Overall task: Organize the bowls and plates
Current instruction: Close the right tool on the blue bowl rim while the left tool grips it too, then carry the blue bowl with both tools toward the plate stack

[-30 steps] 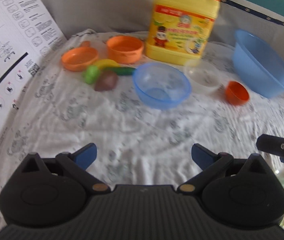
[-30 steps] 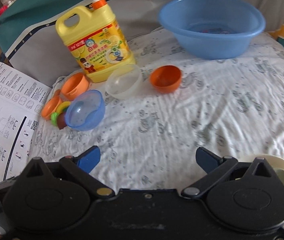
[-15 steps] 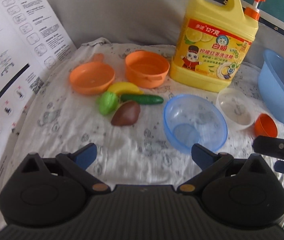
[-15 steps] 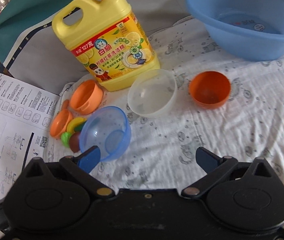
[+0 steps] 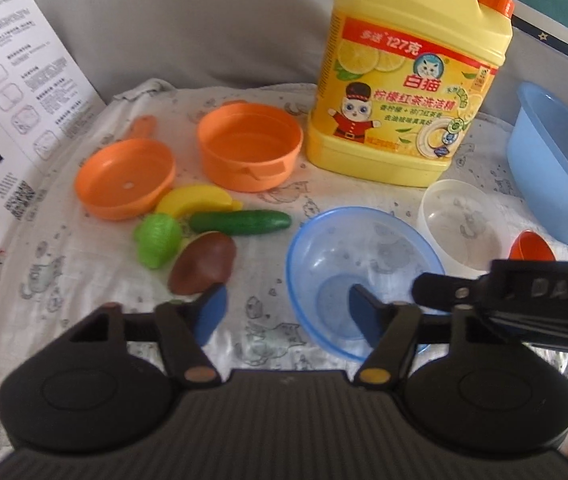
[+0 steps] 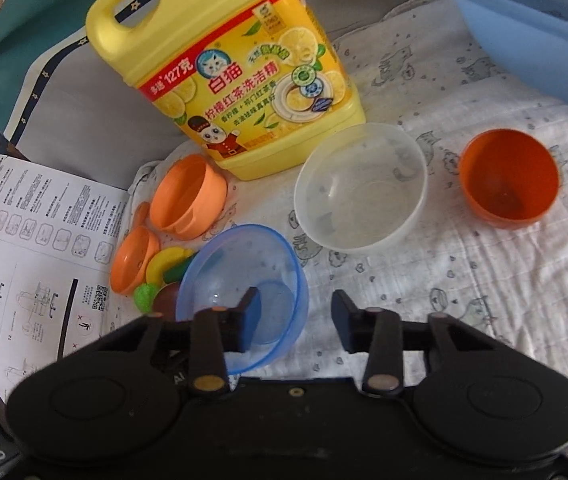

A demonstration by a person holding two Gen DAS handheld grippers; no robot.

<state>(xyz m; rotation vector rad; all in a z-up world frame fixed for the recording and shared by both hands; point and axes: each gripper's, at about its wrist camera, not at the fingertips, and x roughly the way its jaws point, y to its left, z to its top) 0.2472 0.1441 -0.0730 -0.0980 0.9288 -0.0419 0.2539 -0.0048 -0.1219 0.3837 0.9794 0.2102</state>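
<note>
A clear blue bowl [image 5: 347, 256] [image 6: 240, 264] sits on the patterned cloth. My left gripper [image 5: 287, 312] is open, its jaws astride the bowl's left rim. My right gripper [image 6: 295, 320] is open, its jaws astride the bowl's right rim; its body [image 5: 523, 296] shows in the left wrist view. A clear white bowl [image 6: 359, 188] [image 5: 463, 224] and a small orange bowl [image 6: 507, 176] [image 5: 531, 246] lie to the right. An orange pot [image 5: 248, 144] [image 6: 188, 196] and an orange pan [image 5: 124, 176] [image 6: 132, 260] lie to the left.
A yellow detergent jug [image 5: 407, 80] [image 6: 236, 68] stands behind the bowls. A big blue basin [image 5: 555, 160] [image 6: 531, 28] is at the right. Toy banana [image 5: 192, 200], cucumber [image 5: 240, 222], green fruit [image 5: 156, 240] and brown fruit [image 5: 204, 268] lie left of the blue bowl. An instruction sheet [image 6: 24, 240] lies at the left.
Both grippers have moved forward and down to the blue bowl. Their jaws have narrowed and now stand astride its rim on opposite sides.
</note>
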